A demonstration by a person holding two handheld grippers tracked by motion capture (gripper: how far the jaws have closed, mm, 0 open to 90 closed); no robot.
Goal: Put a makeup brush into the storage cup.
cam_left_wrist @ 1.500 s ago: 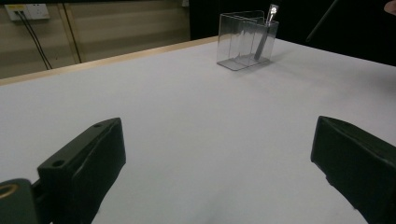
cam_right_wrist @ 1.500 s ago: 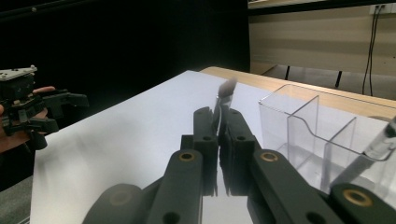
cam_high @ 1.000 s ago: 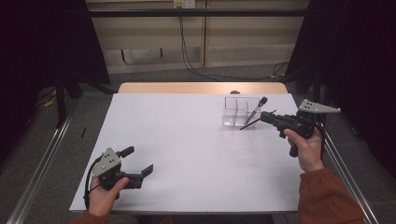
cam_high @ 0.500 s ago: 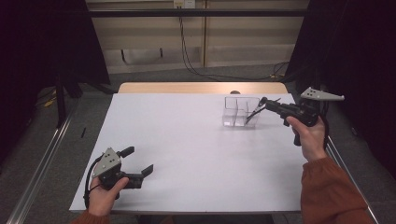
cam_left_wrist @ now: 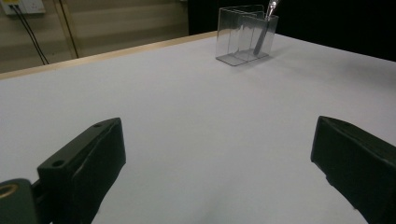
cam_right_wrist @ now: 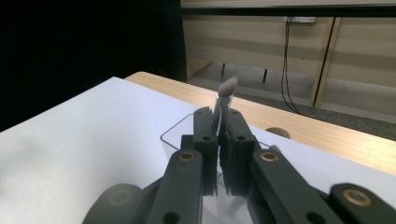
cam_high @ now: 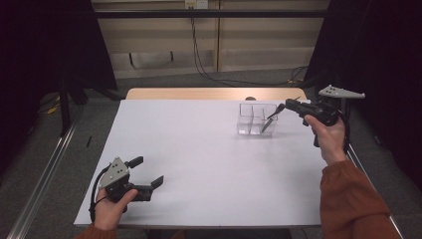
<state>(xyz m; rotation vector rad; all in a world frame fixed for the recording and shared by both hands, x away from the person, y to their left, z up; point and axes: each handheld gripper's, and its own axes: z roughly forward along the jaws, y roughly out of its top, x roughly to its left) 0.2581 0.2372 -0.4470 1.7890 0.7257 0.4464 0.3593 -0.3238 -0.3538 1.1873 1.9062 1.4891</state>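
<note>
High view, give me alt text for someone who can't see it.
At the far right of a white table, the right claw is shut on a thin brush whose lower end sits in a clear divided holder. At the near left corner, the left claw rests open on the table.

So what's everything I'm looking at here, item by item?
Table: one, white top with a wooden far edge, centre of the room.
Clear holder: one, transparent with compartments, far right part of the table.
Brush: one, dark slim handle, tilted, lower end in the holder's right side, upper end clamped in the right gripper.
Cables: several, black, hanging on the far wall.
Left gripper: one, black, jaws open, low over the table's near left corner.
Right gripper: one, black, shut on the brush.
</note>
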